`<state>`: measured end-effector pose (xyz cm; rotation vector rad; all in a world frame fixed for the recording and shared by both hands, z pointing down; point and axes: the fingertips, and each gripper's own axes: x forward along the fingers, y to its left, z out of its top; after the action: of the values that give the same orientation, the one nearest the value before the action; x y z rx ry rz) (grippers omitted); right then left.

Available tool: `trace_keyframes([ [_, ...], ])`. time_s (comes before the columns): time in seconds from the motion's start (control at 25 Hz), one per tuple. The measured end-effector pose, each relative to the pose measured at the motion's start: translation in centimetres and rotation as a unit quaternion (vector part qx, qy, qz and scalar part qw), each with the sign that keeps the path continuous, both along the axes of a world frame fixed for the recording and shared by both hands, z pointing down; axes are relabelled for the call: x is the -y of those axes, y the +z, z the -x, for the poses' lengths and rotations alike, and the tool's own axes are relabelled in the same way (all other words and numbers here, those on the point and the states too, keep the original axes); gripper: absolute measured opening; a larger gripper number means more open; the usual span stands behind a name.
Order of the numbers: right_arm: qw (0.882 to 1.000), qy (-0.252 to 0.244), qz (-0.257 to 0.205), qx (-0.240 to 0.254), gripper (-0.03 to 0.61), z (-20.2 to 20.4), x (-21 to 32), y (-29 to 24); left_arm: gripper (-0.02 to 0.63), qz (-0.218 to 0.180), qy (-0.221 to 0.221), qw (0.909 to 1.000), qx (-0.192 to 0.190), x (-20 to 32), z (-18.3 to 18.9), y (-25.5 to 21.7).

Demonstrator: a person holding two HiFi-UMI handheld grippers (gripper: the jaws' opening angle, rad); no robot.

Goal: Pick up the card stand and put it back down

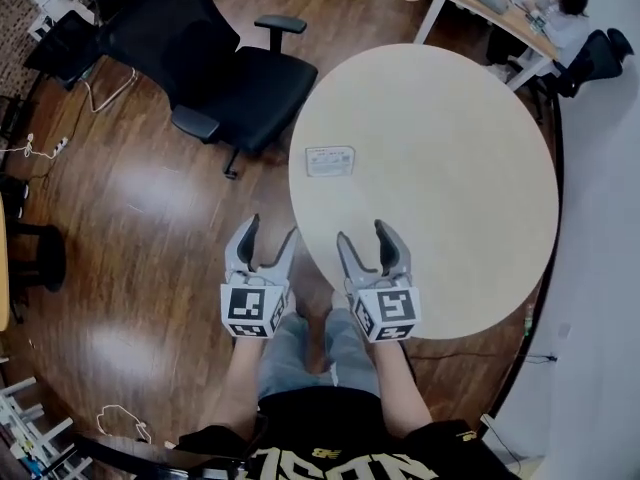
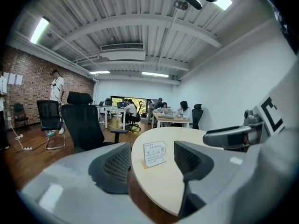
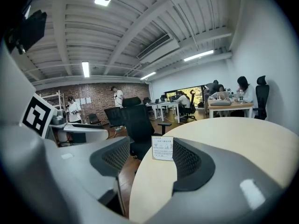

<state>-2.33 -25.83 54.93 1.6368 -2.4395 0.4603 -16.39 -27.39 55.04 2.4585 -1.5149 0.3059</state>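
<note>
A small white card stand [image 1: 329,161] stands upright near the left rim of the round beige table [image 1: 450,168]. It shows between the jaws in the left gripper view [image 2: 154,153] and in the right gripper view [image 3: 162,148], well ahead of both. My left gripper [image 1: 268,239] hangs open just off the table's near-left edge, over the floor. My right gripper [image 1: 365,240] is open above the table's near rim. Both hold nothing.
A black office chair [image 1: 215,63] stands to the left of the table, close to the card stand. Wooden floor with cables [image 1: 60,146] lies to the left. Desks with seated people [image 1: 565,8] are at the far right. The person's legs [image 1: 300,353] are below the grippers.
</note>
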Motion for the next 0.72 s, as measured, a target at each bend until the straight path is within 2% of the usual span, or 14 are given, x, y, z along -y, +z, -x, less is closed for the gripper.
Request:
trace_keyframes([
  [0.08,1.0,0.0,0.016,-0.001,0.284,-0.1,-0.2,1.7,0.293,0.013,0.014,0.9998,0.007,0.0,-0.2,1.9],
  [0.24,0.999,0.003,0.032,0.0,0.284,-0.6,0.5,4.8,0.327,0.038,0.039,0.9971,0.054,1.0,0.7,5.8],
  [0.36,0.999,0.005,0.039,-0.003,0.284,-1.2,1.2,6.6,0.348,0.05,0.045,0.9964,0.051,2.1,2.9,7.5],
  [0.52,0.999,0.002,0.045,-0.012,0.284,-2.6,1.7,7.9,0.414,0.046,0.085,0.9914,0.089,4.5,7.8,8.5],
  [0.6,0.999,0.004,0.048,-0.013,0.284,-3.3,1.7,8.2,0.463,0.053,0.107,0.9864,0.114,6.2,11.2,8.9],
  [0.72,0.998,0.008,0.057,-0.012,0.284,-4.3,1.8,9.1,0.529,0.067,0.126,0.9813,0.129,9.4,15.9,8.8],
])
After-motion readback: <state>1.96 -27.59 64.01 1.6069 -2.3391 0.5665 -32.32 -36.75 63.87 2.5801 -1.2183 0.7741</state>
